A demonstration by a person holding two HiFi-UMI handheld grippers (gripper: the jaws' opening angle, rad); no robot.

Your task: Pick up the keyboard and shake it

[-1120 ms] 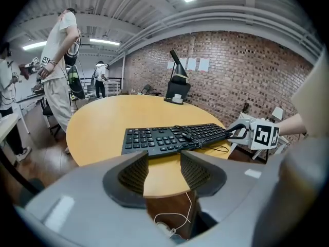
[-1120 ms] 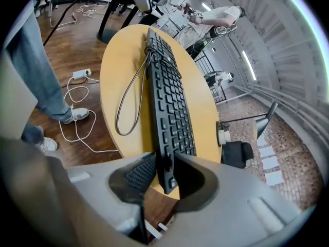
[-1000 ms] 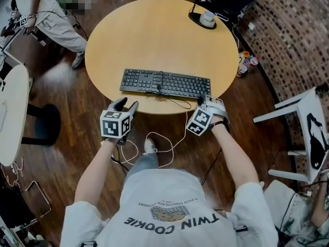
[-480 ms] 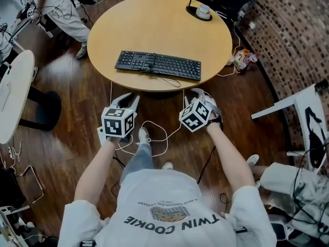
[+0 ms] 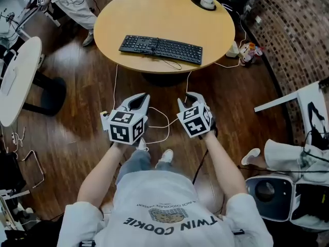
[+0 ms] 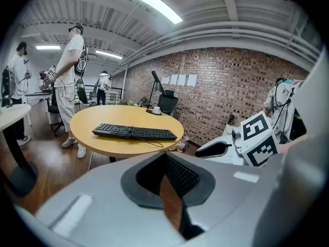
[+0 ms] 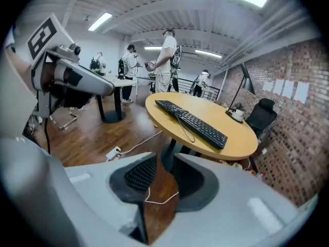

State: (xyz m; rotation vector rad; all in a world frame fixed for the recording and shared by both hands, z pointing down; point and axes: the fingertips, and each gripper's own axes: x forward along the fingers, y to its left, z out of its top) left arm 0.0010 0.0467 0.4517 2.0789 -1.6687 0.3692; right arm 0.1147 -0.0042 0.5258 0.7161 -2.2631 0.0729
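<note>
The black keyboard (image 5: 160, 49) lies flat on the round wooden table (image 5: 164, 14), its cable looped over the near edge. Both grippers hang over the wood floor, well short of the table and touching nothing. My left gripper (image 5: 140, 99) is shut, its jaws together with nothing between them. My right gripper (image 5: 186, 99) is open, and only floor and a white cable show in its gap. In the left gripper view the keyboard (image 6: 134, 132) sits far ahead of the gripper (image 6: 166, 161). The right gripper view shows the keyboard (image 7: 193, 121) beyond the gripper (image 7: 162, 163).
White cables (image 5: 157, 125) trail over the floor between me and the table. A black lamp base with a white cup (image 5: 205, 3) sits at the table's far edge. A white table (image 5: 15, 81) stands left, a white chair (image 5: 308, 104) right, and people stand at the back left.
Both grippers have drawn back from the table's near edge to over the floor, and the view has backed away. The left jaws have closed. The keyboard still lies on the table.
</note>
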